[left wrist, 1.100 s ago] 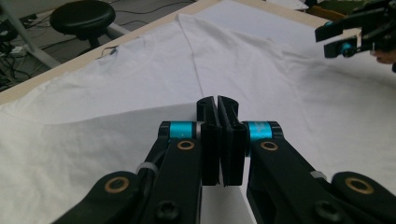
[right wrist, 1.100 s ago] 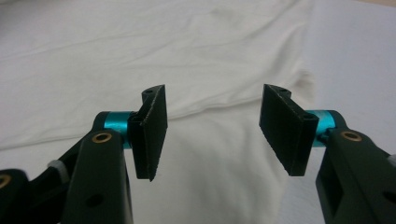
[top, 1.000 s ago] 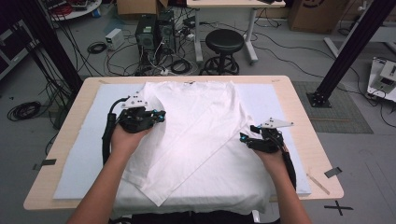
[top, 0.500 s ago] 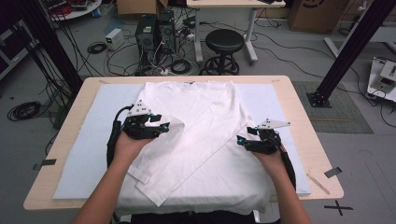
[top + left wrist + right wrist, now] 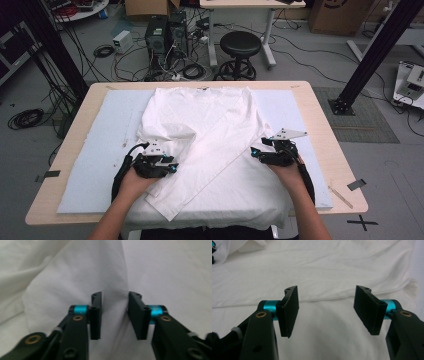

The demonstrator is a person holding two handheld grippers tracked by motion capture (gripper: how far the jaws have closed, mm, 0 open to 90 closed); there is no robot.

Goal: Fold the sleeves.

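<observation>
Across the wooden bench [image 5: 320, 125], a white cotton T-shirt [image 5: 210, 125] lies half-folded; the left gripper [image 5: 172, 167] sits at seven o'clock, the right gripper [image 5: 255, 154] at four. Left gripper view: fingers [image 5: 96, 312], just closing, straddle a fold unpinched, likely to grab it. Right gripper view: fingers [image 5: 289, 312] spread, waiting.

Even overhead light is falling on the table [image 5: 320, 125], while the floor and the room's corners are sitting in dimness. The white shirt [image 5: 210, 125] is glaring slightly at its centre, washing out folds. Soft shadows are gathering under the hands. In both gripper views the near black jaws are blurring, cloth behind is reading soft, and edges are bending slightly.
</observation>
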